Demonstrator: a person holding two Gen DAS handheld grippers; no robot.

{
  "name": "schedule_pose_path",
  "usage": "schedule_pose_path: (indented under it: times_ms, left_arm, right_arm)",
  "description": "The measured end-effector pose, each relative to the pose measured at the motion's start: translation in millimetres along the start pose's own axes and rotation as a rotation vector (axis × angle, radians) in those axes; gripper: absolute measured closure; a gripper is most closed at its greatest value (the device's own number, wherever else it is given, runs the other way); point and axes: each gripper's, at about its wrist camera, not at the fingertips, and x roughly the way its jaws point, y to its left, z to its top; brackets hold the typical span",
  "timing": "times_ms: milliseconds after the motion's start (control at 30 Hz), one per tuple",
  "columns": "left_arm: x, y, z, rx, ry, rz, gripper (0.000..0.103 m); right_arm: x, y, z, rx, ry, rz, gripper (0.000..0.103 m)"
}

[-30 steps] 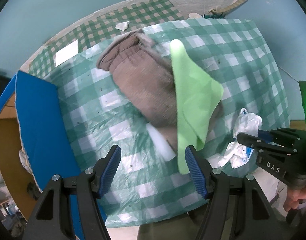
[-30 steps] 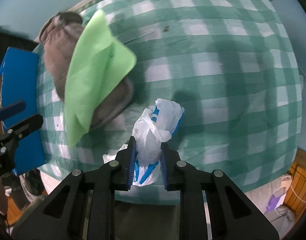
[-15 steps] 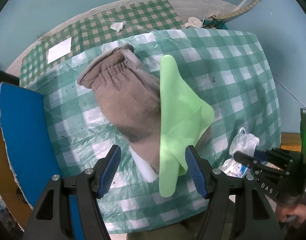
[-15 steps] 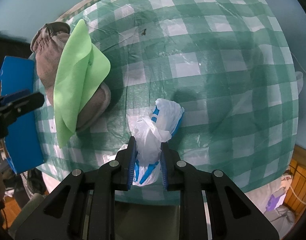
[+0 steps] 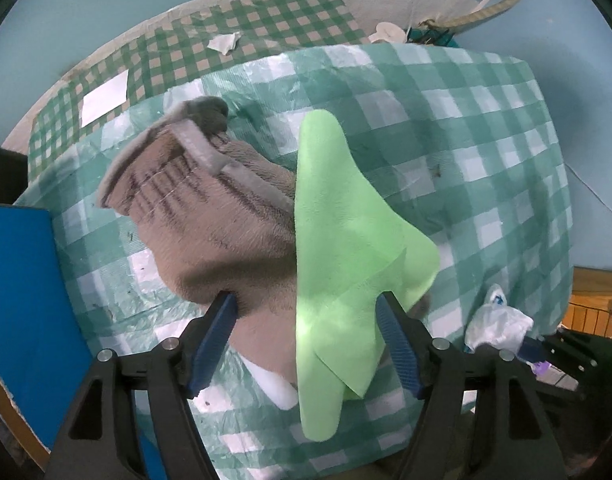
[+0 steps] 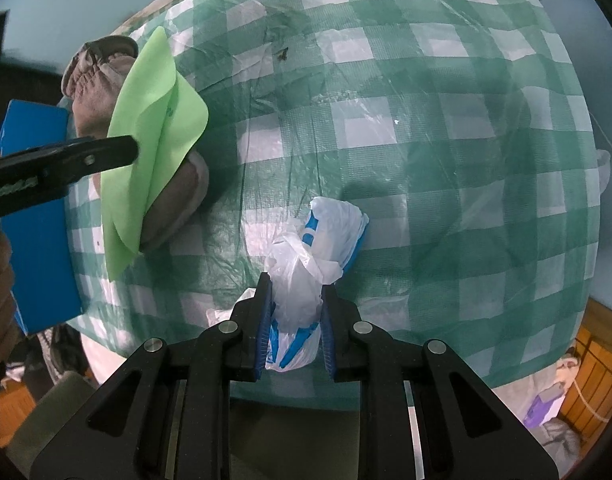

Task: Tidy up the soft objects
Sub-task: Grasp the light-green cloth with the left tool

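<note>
Here, at far left, a blue board (image 5: 22, 300) borders the green-checked tablecloth (image 5: 486, 152). My left gripper (image 5: 306, 334) points straight down, its jaws wide and just opened further; the brown fleece garment (image 5: 210, 216) and the lime-green cloth (image 5: 346, 240) draped over it lie between the blue fingertips (image 5: 220, 324), neither visibly pressed. Farther right, my right gripper (image 6: 296, 320) is clamped on the white-and-blue plastic bag (image 6: 318, 248), which rests on the tablecloth near the front edge.

Green-checked tablecloth (image 6: 426, 128) covers the table; pale blue wall (image 5: 106, 4) behind.
</note>
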Motion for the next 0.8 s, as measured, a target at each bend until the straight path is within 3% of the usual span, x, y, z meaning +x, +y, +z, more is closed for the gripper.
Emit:
schedule_pose_path:
  times_ms: [333,400,567,733,800]
  left_arm:
    - [18,-8,6,0.006,0.022,0.046,0.026]
    - [17,-12,4,0.021,0.014,0.064,0.032]
    - [9,-21,-4,0.072,-0.032,0.137,0.073]
    - [0,-15,-11,0.051,-0.048,0.101,0.086]
    - [-4,-12,-12,0.045,-0.056,0.093,0.086]
  right_arm:
    - [2,0,2,-0.02,0.012,0.007,0.083]
    - [2,0,2,-0.026,0.013,0.007,0.083]
    - [3,1,4,-0.03,0.017,0.011,0.083]
    - [4,0,4,-0.027,0.015,0.014,0.082]
    - [4,0,4,-0.027,0.013,0.013,0.082]
